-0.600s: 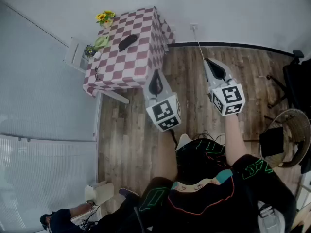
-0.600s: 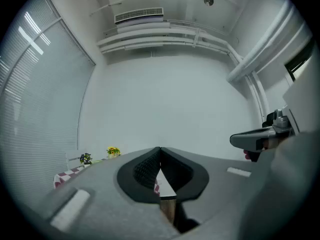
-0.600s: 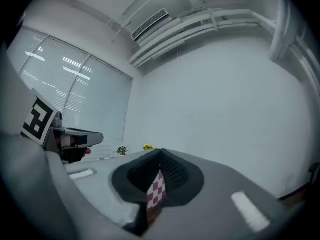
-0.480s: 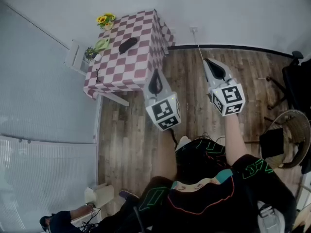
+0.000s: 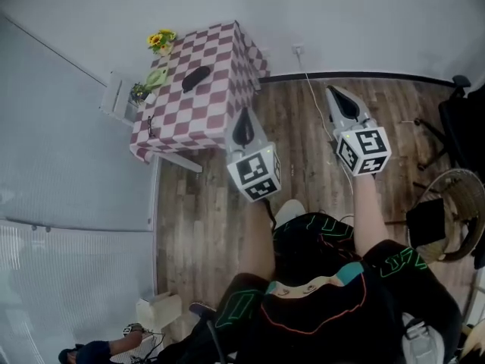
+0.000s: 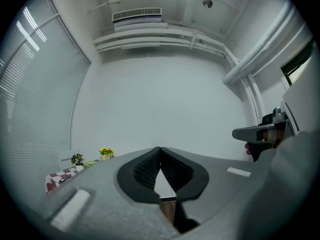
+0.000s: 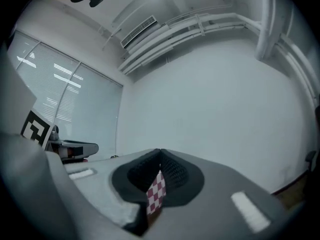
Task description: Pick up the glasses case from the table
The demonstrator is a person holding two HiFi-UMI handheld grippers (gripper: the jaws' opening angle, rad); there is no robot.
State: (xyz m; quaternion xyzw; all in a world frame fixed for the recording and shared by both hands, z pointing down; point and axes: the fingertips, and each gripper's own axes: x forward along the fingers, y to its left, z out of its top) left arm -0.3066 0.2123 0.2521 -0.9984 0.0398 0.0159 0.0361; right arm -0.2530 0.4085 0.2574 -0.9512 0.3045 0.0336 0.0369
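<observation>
Glasses case (image 5: 196, 77) lies on the checked table (image 5: 221, 51), ahead and to the left of both grippers, untouched.
Its long axis runs diagonally across the cloth. The left gripper (image 5: 243, 120) is nearer and the right gripper (image 5: 339, 97) well apart, both with jaws pressed together on nothing. Only the head view shows the case. The right gripper view catches a strip of checked cloth past its jaws, and the left gripper view shows the table small at its left edge.

worktop (image 5: 204, 108): red-white check cloth | on it: black glasses case (image 5: 196, 78), yellow flowers (image 5: 161, 40), green item (image 5: 157, 76) near one edge
</observation>
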